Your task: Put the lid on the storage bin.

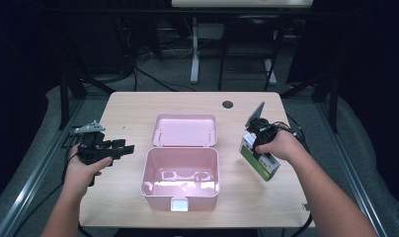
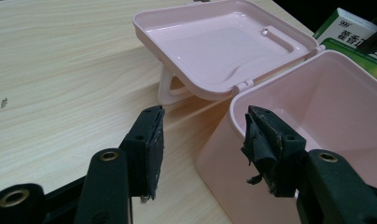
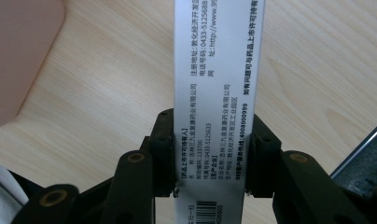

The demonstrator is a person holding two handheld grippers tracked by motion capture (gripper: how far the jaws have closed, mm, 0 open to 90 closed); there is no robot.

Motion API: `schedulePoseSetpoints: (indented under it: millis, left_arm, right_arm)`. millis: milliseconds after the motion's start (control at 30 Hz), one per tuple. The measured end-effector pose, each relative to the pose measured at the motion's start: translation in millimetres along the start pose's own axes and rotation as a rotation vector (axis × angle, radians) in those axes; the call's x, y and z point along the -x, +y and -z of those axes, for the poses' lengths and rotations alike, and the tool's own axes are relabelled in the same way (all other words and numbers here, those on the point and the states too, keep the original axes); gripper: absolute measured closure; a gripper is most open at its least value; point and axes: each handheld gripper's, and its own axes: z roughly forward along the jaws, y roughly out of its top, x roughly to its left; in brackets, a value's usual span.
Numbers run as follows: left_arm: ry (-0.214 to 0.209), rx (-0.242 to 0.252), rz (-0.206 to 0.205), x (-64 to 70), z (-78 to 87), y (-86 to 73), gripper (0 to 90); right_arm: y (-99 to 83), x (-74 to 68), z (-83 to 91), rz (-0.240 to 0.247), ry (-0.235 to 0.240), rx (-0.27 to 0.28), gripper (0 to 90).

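Observation:
A pink plastic box [image 1: 180, 180] stands open at the middle of the table, its lid [image 1: 185, 130] folded back flat behind it. The box [image 2: 317, 116] and lid [image 2: 219, 42] also lie just ahead of my left gripper [image 2: 203, 144], whose jaws stand open with nothing between them. That left gripper [image 1: 119, 147] hovers to the left of the box. My right gripper [image 1: 257, 140] is shut on a green and white medicine carton [image 1: 259, 158], to the right of the box. The carton's white printed side [image 3: 214, 70] is clamped between the two pads.
The wooden table [image 1: 128, 108] has a dark cable hole [image 1: 227, 104] at its far edge. A corner of the pink box [image 3: 23, 56] lies left of the carton. Black frames and a desk leg [image 1: 194, 54] stand beyond the table.

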Motion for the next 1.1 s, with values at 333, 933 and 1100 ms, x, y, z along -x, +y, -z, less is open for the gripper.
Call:
schedulePoseSetpoints:
  millis: [333,933,1100]
  left_arm:
    - [-0.002,0.001,0.004,-0.6,1.3,0.1,47.2]
    - [-0.006,-0.002,0.009,-2.1,0.9,-0.4,47.2]
    - [-0.004,0.001,0.010,-2.1,0.8,-0.5,47.2]
  right_arm:
    - [0.6,-7.2,16.0,0.023,-0.001,0.003,61.4]
    - [-0.2,-24.4,38.9,0.134,0.012,0.000,61.4]
    - [0.6,-32.0,47.4,0.153,0.018,0.007,61.4]
